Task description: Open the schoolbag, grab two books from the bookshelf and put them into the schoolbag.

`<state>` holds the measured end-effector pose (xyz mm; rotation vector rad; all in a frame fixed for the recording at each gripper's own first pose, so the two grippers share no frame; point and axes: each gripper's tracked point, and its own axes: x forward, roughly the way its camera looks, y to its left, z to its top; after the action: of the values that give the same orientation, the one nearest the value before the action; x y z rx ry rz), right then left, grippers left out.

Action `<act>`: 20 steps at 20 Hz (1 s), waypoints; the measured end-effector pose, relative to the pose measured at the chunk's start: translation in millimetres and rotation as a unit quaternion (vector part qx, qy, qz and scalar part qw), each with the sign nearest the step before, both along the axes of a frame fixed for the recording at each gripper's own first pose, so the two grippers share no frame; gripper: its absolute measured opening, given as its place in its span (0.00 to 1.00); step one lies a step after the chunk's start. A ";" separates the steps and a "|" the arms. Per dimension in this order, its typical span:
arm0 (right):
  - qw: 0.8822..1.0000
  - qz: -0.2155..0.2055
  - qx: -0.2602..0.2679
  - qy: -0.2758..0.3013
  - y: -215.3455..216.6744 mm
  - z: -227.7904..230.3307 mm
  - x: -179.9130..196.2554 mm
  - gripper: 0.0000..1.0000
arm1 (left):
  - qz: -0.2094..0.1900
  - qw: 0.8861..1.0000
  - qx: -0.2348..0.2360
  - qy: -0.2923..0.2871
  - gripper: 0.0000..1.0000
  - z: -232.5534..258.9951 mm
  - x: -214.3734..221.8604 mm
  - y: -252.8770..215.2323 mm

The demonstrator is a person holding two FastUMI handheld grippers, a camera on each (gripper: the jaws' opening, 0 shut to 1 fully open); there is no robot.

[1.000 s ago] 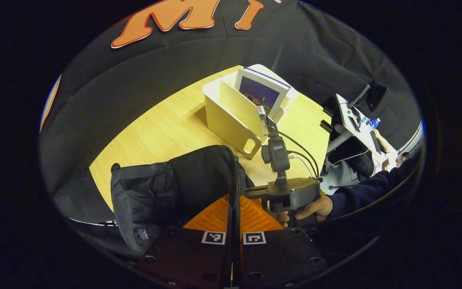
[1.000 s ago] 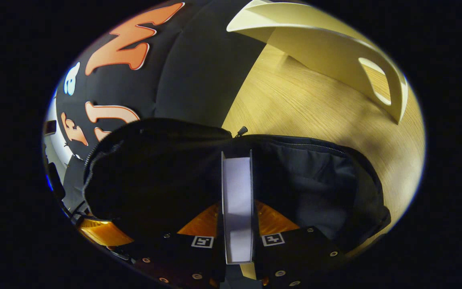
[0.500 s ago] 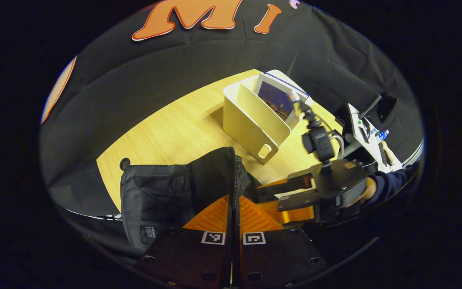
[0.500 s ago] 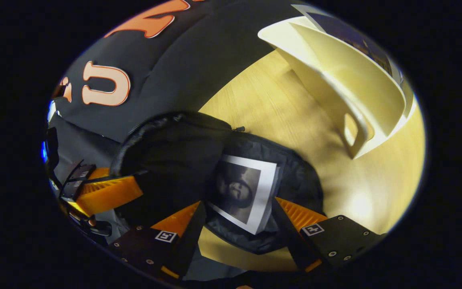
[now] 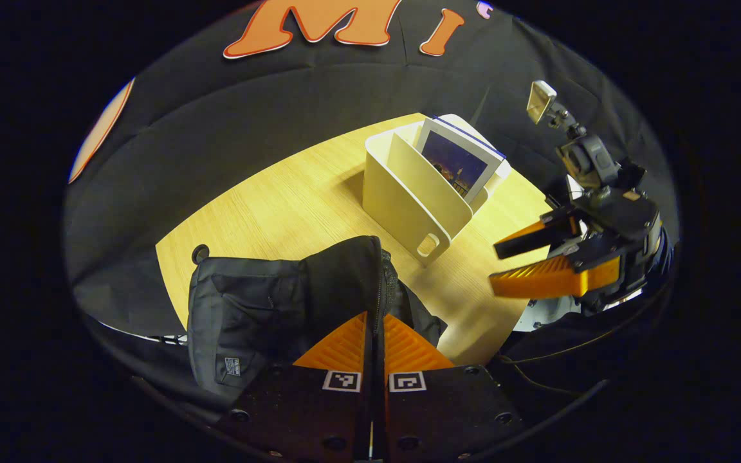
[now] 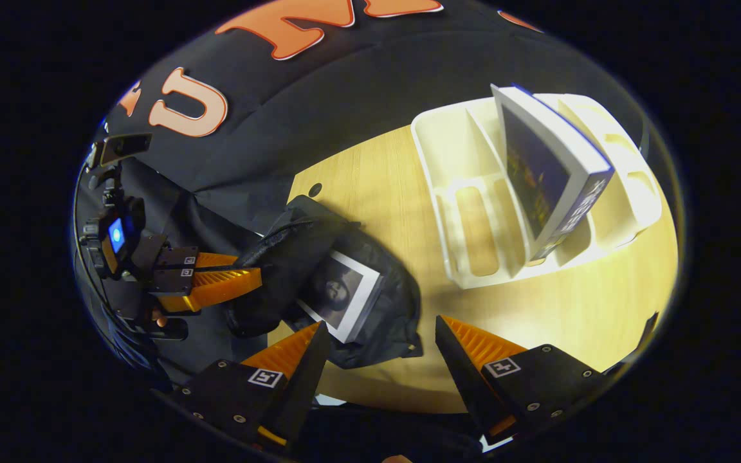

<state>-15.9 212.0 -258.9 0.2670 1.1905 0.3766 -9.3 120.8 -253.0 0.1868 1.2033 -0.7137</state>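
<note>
The schoolbag lies open on the surface, one book inside it. The left gripper, jaws clamped on the flap, holds the mouth open. The right gripper hangs above the schoolbag, jaws apart and empty. The next step looks to be the second book, leaning in the bookshelf beyond the schoolbag: reach, clamp its top edge, lift.

Matt black cloth schoolbag, pale wood-grain table, smooth cream plastic bookshelf, glossy paper book.
</note>
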 end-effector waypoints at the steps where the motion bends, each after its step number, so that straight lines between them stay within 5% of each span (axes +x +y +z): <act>1: 1.000 0.007 -0.013 -0.006 -12.5 10.1 5.2 1.00 | 0.004 1.000 0.001 -0.001 0.02 -0.4 -0.2 0.1; 8: 0.996 0.025 -0.082 -0.036 -88.9 63.2 80.0 0.97 | 0.039 0.999 0.007 0.000 0.02 -3.2 -1.2 0.5; 20: 0.989 0.043 -0.136 0.039 -121.0 -8.2 167.2 0.98 | 0.112 0.993 0.030 0.018 0.02 -14.8 -9.2 11.3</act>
<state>151.3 91.0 -267.0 -0.0057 1.3183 0.2759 -18.5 132.1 -267.8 0.0865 1.2590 -0.4871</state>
